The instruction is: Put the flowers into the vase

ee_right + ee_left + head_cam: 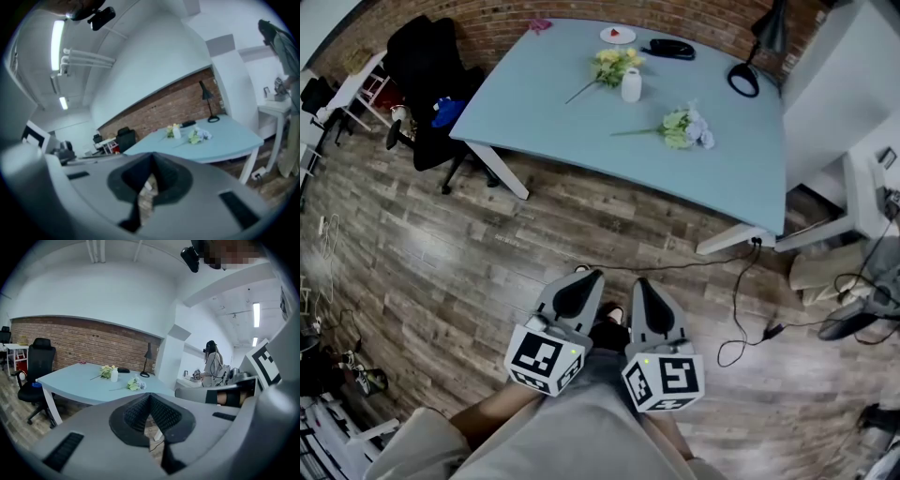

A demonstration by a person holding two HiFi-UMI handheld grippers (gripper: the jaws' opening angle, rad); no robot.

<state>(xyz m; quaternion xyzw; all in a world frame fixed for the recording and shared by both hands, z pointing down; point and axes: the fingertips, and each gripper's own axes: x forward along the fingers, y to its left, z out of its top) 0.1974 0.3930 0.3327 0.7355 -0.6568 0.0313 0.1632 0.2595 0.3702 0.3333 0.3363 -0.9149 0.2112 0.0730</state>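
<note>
A small white vase (pixel 631 84) stands upright on the light blue table (pixel 553 103). A bunch of yellow flowers (pixel 612 66) lies just behind and left of it, its stem pointing left. A second bunch of pale green and lilac flowers (pixel 686 128) lies to the vase's right and nearer. Both grippers hang low over the wooden floor, far short of the table. My left gripper (pixel 587 274) and right gripper (pixel 639 282) sit side by side, both shut and empty. In the left gripper view the vase (pixel 114 375) and flowers (pixel 133 384) appear distant; the right gripper view shows the vase (pixel 176 132) too.
A black desk lamp (pixel 757 52), a black case (pixel 669 48) and a small plate (pixel 618 36) sit at the table's far side. A black office chair (pixel 431 84) stands left of the table. A cable (pixel 748 323) trails on the floor at right. A person (pixel 213 363) stands beyond.
</note>
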